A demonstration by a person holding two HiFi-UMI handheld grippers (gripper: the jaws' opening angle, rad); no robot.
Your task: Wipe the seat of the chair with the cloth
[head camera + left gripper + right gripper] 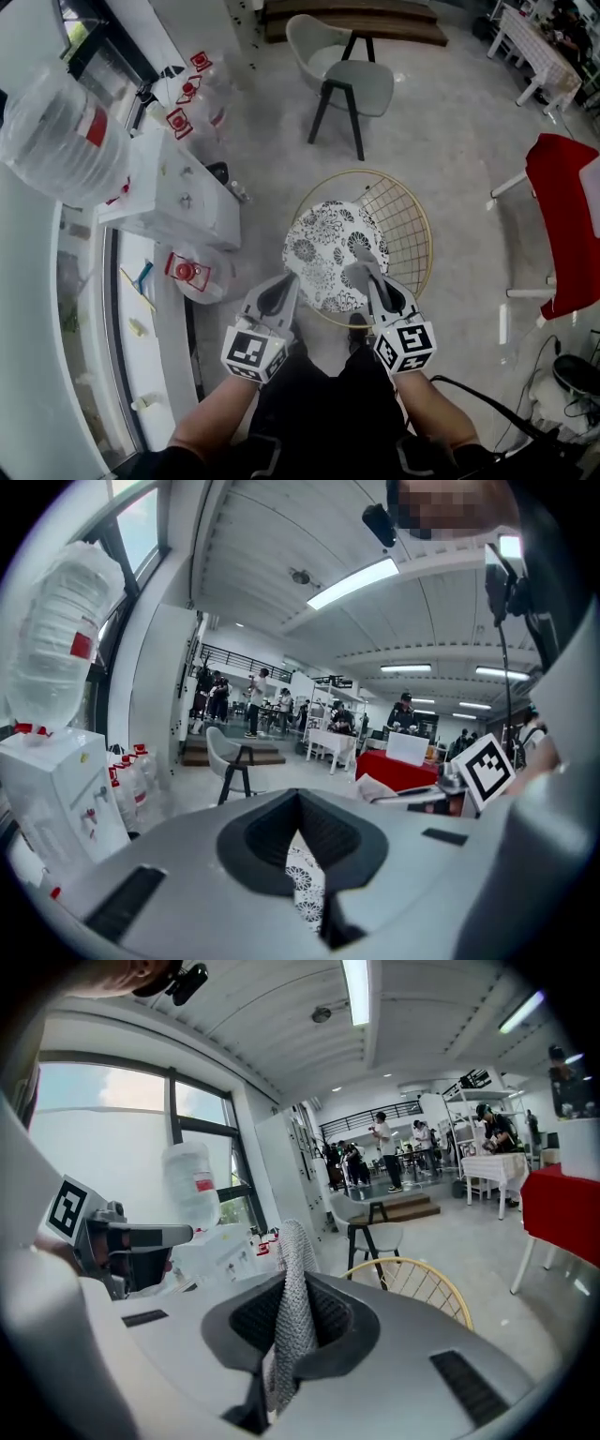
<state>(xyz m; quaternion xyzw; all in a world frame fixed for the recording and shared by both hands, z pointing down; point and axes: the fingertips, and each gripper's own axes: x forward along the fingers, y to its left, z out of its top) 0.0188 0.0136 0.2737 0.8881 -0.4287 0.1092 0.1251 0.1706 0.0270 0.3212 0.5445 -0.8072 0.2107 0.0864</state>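
Observation:
In the head view the chair stands just ahead of me, with a round black-and-white flowered seat [323, 246] inside a gold wire back [408, 220]. My right gripper [362, 268] hovers over the seat's near right part, shut on a grey knitted cloth [294, 1302]. The cloth sticks up out of the jaws, and the wire back [427, 1283] shows beyond it. My left gripper [281, 286] is at the seat's near left edge, shut with nothing in it. In the left gripper view a sliver of the flowered seat [306, 888] shows below the closed tips of the left gripper [300, 801].
A white water dispenser [178, 192] with a big clear bottle [56, 131] stands to the left, and more bottles [190, 274] sit on the floor beside it. A grey chair [352, 82] is farther ahead. A red-covered table [562, 216] and cables [525, 412] lie to the right.

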